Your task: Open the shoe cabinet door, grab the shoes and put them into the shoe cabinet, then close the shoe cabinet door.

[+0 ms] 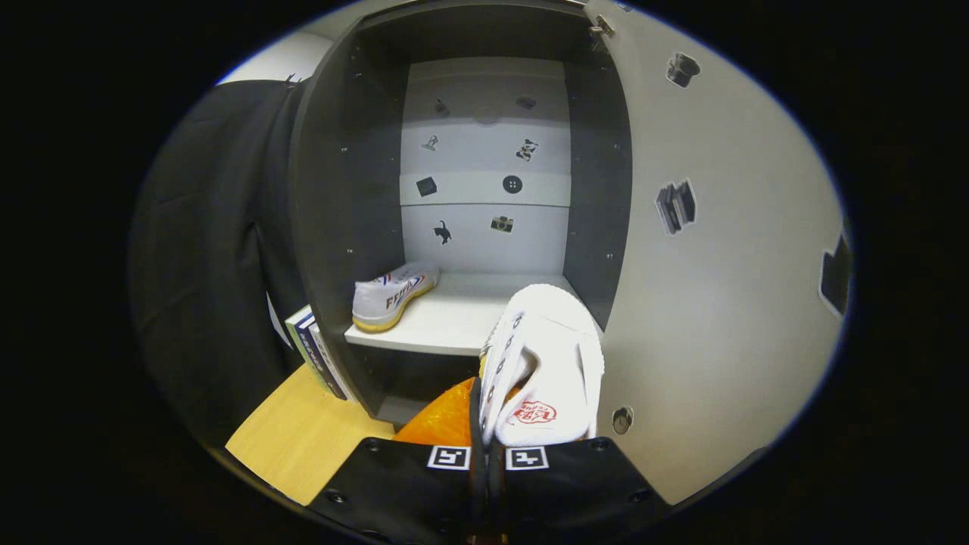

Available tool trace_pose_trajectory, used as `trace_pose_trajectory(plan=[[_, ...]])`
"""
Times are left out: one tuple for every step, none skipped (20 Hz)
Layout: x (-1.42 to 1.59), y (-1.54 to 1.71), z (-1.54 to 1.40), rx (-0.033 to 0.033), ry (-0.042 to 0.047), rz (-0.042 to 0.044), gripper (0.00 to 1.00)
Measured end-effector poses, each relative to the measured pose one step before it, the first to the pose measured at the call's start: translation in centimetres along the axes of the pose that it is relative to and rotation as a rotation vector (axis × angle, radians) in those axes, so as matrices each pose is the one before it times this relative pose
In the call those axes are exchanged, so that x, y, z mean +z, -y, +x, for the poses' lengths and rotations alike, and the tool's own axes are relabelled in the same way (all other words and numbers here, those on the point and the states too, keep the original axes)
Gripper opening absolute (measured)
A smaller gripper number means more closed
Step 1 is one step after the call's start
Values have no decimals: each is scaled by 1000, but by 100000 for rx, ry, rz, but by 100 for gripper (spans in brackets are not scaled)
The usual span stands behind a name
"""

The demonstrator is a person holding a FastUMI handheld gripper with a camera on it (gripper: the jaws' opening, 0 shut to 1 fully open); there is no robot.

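Gripper: gripper [488,446] is being held with its fingers nearly together, pinching the side wall of a white canvas shoe [541,363] with a red logo on its insole.
Held shoe: it is being carried toe forward, its toe reaching over the front right corner of the white shelf [454,318].
Second shoe: a white canvas shoe with striped side and yellowish sole [394,294] is lying at the shelf's left edge, heel toward the front.
Cabinet: the dark grey shoe cabinet [333,189] is being kept open, its pale door [711,303] swung to the right.
Beside cabinet: books [314,348] are leaning against its left wall on a light wooden surface [295,443].
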State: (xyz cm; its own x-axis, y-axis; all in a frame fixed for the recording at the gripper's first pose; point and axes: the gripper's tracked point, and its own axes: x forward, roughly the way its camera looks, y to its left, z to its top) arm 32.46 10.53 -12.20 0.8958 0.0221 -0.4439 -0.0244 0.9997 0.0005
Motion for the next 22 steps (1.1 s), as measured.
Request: trace_pose_trajectory(plan=[[1172,289,557,-881,979,680,3],[1181,253,357,-895,1369,864,3],[1149,82,494,-749,1476,871,3],[1232,45,971,-679,1246,739,3],[1131,90,816,-480,1461,293,3],[1125,56,1028,-483,1141,-213,3],[978,155,991,-580,913,-645,3],[722,144,996,-1244,367,153,3],[816,244,754,-1327,456,662,3],[762,242,1301,-1067,614,708,3],[570,149,1048,-758,202,255,3],[474,-16,1146,-426,-50,-392,3],[359,-57,990,-159,-264,-809,3],[279,-53,1106,-120,-488,-691,3],[178,-81,1066,-320,-238,-253,3],[182,-177,1000,-184,-257,-81,3],[-109,-247,1116,40,-989,-354,3],[-321,-256,1175,185,-1102,-402,3],[-242,-239,1047,182,-1165,-470,3],[-536,-234,1069,-21,-1771,-716,3],[-473,-237,1017,237,-1482,-804,3],[-509,-283,1048,354,-1706,-139,3]])
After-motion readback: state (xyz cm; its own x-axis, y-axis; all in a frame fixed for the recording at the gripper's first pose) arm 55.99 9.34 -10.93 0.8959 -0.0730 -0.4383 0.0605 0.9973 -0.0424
